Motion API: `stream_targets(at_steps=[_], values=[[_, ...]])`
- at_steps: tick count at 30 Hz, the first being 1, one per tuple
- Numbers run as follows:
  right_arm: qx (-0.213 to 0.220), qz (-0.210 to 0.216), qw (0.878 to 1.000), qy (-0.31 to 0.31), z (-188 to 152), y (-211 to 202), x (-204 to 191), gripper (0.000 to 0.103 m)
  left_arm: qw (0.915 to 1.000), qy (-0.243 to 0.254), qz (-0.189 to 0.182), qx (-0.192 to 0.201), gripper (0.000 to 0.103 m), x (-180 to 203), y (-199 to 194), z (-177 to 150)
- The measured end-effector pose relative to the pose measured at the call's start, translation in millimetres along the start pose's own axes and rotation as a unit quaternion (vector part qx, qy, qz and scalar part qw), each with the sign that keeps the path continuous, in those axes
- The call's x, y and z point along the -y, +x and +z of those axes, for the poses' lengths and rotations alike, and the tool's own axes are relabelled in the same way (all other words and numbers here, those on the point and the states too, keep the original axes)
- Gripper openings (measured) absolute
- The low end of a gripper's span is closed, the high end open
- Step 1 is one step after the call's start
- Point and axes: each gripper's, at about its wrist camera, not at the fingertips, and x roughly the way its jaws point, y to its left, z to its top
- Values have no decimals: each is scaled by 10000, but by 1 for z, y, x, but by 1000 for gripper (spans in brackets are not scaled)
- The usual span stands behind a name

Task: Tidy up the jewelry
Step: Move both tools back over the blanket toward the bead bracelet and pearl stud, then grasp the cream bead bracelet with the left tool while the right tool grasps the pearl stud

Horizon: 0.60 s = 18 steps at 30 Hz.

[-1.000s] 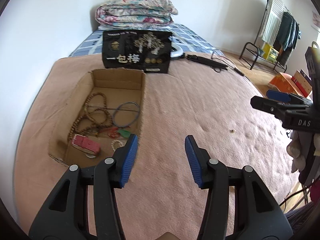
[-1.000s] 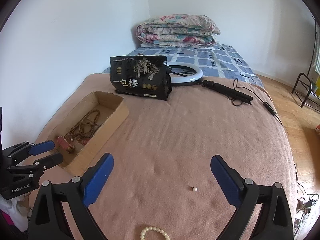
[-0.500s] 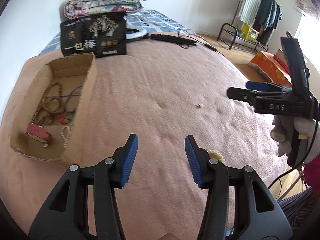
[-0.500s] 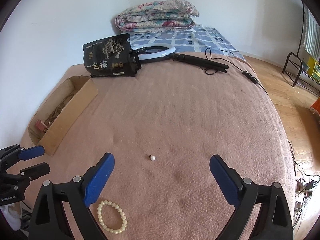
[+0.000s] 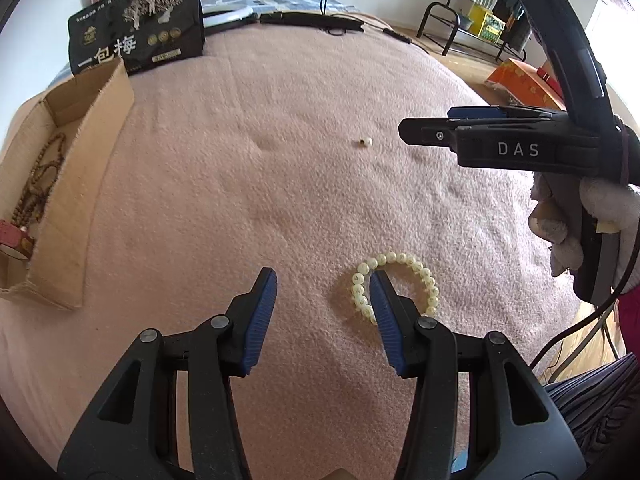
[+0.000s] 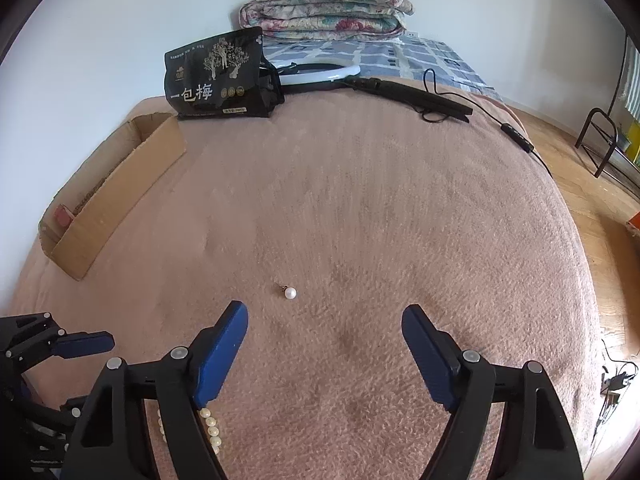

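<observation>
A cream bead bracelet point(image 5: 404, 276) lies on the pink blanket, just right of my open left gripper point(image 5: 323, 280); its right finger overlaps the bracelet's left side. The bracelet also shows in the right wrist view point(image 6: 211, 428), partly hidden under my left finger. A single pearl pendant point(image 6: 289, 293) lies ahead of my open, empty right gripper point(image 6: 325, 316), a little left of its middle; it also shows in the left wrist view point(image 5: 365, 142). An open cardboard box point(image 5: 76, 148) at the left holds wooden bead strings and a pink item.
A black snack bag point(image 6: 218, 76) stands at the far end of the blanket. A ring light point(image 6: 320, 70) with black stand and cable lies behind it. Folded quilts point(image 6: 326, 12) sit by the wall. A clothes rack point(image 5: 472, 12) stands on the floor to the right.
Both grippers have moved down and closer to the blanket. The left has swung right from the box to the bracelet. The right now has the pearl pendant just ahead.
</observation>
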Motion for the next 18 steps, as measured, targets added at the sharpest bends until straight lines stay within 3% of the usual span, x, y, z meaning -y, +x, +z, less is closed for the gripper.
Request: stream_targets(at_steps=[5,12,18], values=[[-225,94,9996,141,-6,14,5,72,9998,54,5,-170,45,4,15,0],[-309,213,9992,111,-4,25,0,67,9995,118,51,-280,45,7,30,2],[-370,213,9991,2,1,36,-8,59,9993,261,157,-226,30,10,36,2]])
